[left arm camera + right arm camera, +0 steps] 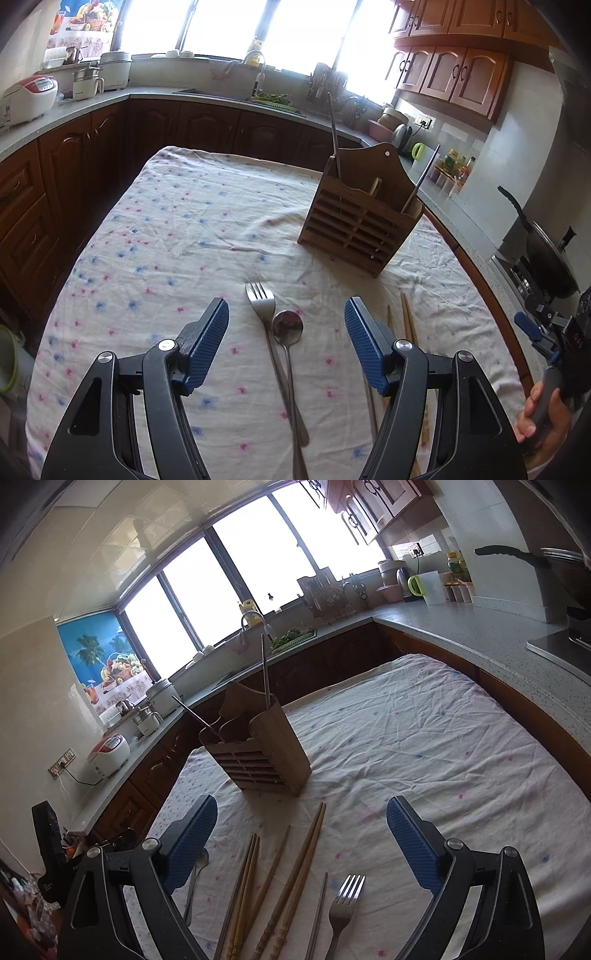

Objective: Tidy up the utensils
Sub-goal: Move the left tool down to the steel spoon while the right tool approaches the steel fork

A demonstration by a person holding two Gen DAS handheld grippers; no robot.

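left view: left hand-held gripper (286,334) apart, empty; fork (261,300), spoon (287,326) loose lower centre; holder (360,221) centre-right, two sticks in | right view: right hand-held gripper (301,840) apart, empty; chopsticks (295,878), second fork (345,904) bottom centre, unsorted | mostly left

A slatted wooden utensil holder (360,221) stands upright on the flower-print cloth of the bench (177,221), two thin metal utensils (334,136) leaning out of its compartments; near its front, a steel fork (263,306) and spoon (288,328) lie side by side, handles crossing; to their right, loose wooden chopsticks (295,878), one metal chopstick (319,912) and a second fork (345,904) lie flat, roughly parallel.
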